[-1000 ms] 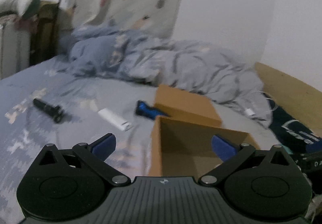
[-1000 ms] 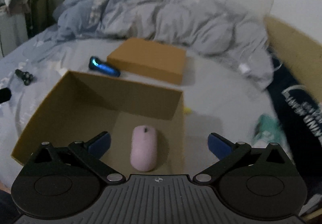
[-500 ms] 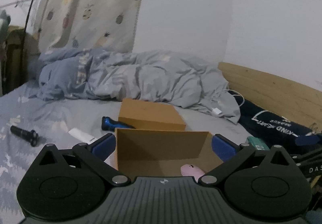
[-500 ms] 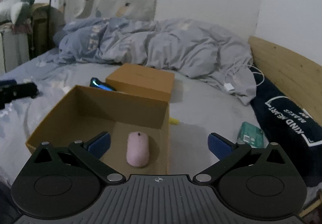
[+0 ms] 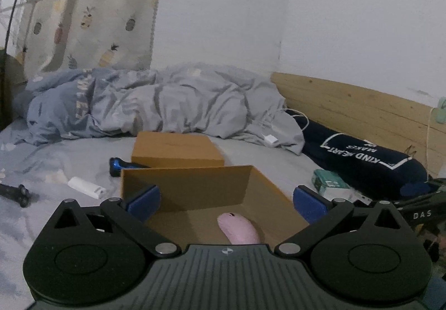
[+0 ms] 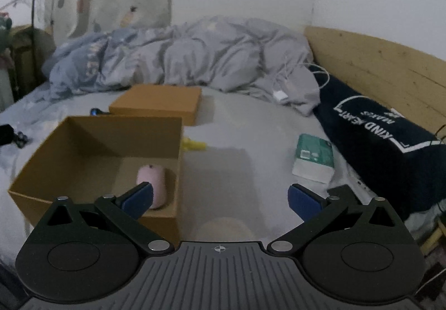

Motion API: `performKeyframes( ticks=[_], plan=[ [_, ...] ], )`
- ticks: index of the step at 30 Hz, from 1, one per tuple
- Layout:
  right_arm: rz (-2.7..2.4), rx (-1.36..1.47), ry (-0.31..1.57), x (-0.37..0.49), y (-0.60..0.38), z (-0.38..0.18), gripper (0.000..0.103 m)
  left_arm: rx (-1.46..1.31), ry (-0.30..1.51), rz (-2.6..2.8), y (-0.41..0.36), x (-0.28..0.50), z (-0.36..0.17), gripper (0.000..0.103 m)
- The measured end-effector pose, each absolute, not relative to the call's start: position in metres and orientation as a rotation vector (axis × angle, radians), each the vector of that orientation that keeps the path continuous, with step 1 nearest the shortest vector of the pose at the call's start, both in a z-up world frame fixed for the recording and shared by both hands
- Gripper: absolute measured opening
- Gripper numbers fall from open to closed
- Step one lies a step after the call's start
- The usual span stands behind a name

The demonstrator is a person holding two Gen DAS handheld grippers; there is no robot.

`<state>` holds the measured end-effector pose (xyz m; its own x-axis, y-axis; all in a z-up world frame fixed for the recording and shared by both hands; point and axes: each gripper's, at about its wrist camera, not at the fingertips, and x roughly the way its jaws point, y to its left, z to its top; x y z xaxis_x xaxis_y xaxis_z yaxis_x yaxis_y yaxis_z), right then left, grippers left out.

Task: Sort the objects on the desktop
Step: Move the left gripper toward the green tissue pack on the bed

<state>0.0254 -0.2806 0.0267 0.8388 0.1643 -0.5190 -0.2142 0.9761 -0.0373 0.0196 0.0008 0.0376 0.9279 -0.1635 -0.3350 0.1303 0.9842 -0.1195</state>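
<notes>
An open brown cardboard box (image 5: 195,184) (image 6: 92,140) sits on the grey bed with a pink mouse (image 5: 239,230) (image 6: 152,184) lying inside. My left gripper (image 5: 227,200) is open and empty, hovering above the box's near side. To the right of the box, above bare sheet, my right gripper (image 6: 220,198) is open and empty too. Outside the box lie a blue shaver (image 5: 118,166), a white stick-shaped device (image 5: 86,187), a black cylindrical tool (image 5: 15,194), a small yellow object (image 6: 193,145) and a green-and-white packet (image 6: 313,156) (image 5: 330,184).
A shut brown box (image 5: 177,149) (image 6: 157,105) lies behind the open one. A crumpled grey duvet (image 5: 156,103) fills the back, with a white charger and cable (image 6: 281,95). A dark blue bolster pillow (image 6: 384,137) runs along the wooden bed frame (image 6: 376,64) at right.
Both grippers rose and tilted up, so wall and curtain fill the views. The left swung right over the box; the right shifted right, off the box. Both stayed open.
</notes>
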Motion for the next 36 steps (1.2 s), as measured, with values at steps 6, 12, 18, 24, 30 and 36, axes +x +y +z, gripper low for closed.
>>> performKeyframes(
  ticks=[6, 12, 18, 24, 30, 36],
  plan=[
    [0.216, -0.084, 0.552, 0.028, -0.289, 0.017, 0.103, -0.061, 0.386, -0.161, -0.011, 0.021, 0.032, 0.103],
    [0.205, -0.057, 0.586, 0.038, -0.296, 0.010, 0.103, -0.043, 0.407, -0.166, -0.018, 0.020, 0.027, 0.103],
    [0.191, -0.033, 0.619, 0.048, -0.305, 0.005, 0.103, -0.015, 0.425, -0.165, -0.027, 0.018, 0.024, 0.103],
    [0.165, -0.037, 0.638, 0.054, -0.316, -0.001, 0.103, 0.034, 0.434, -0.141, -0.042, 0.023, 0.026, 0.103],
    [0.166, -0.008, 0.665, 0.060, -0.329, -0.008, 0.103, 0.007, 0.432, -0.139, -0.056, 0.030, 0.033, 0.103],
    [0.145, 0.019, 0.680, 0.066, -0.345, -0.012, 0.103, 0.004, 0.444, -0.176, -0.080, 0.037, 0.036, 0.103]
  ],
)
